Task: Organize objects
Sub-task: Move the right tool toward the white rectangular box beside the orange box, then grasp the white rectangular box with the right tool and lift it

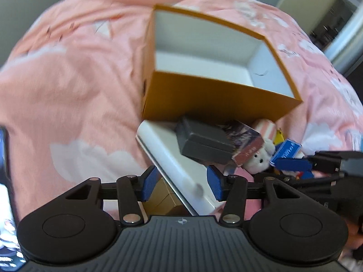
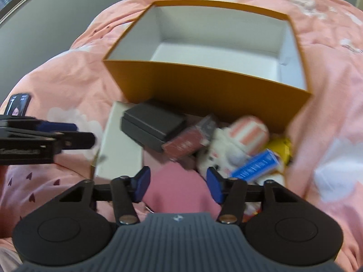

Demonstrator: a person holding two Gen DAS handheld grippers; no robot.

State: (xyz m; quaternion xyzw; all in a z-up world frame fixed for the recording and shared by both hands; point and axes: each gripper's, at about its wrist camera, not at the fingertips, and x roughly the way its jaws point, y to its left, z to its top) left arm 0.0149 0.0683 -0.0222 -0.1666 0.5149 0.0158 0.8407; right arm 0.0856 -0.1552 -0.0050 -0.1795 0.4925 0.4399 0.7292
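Note:
An open orange box point(image 1: 204, 95) point(image 2: 204, 83) with a white, empty inside sits on the pink bed. In front of it lies a pile: a white flat box point(image 1: 172, 158) point(image 2: 120, 140), a dark grey box point(image 1: 204, 142) point(image 2: 152, 124), a red-brown packet point(image 1: 247, 151) point(image 2: 186, 145), a white plush toy with a pink striped hat point(image 1: 261, 156) point(image 2: 229, 149), a blue box point(image 1: 285, 150) point(image 2: 256, 165), a yellow item point(image 2: 283, 147) and a pink item point(image 2: 179, 185). My left gripper point(image 1: 181, 182) is open above the white box. My right gripper point(image 2: 178, 184) is open above the pink item.
A pink duvet point(image 1: 79, 79) point(image 2: 329, 113) with white clouds covers the bed. A phone point(image 2: 19, 104) lies at the left. A door and a grey wall point(image 1: 340, 22) stand at the back right. A small tan box point(image 1: 163, 201) lies under the white box's edge.

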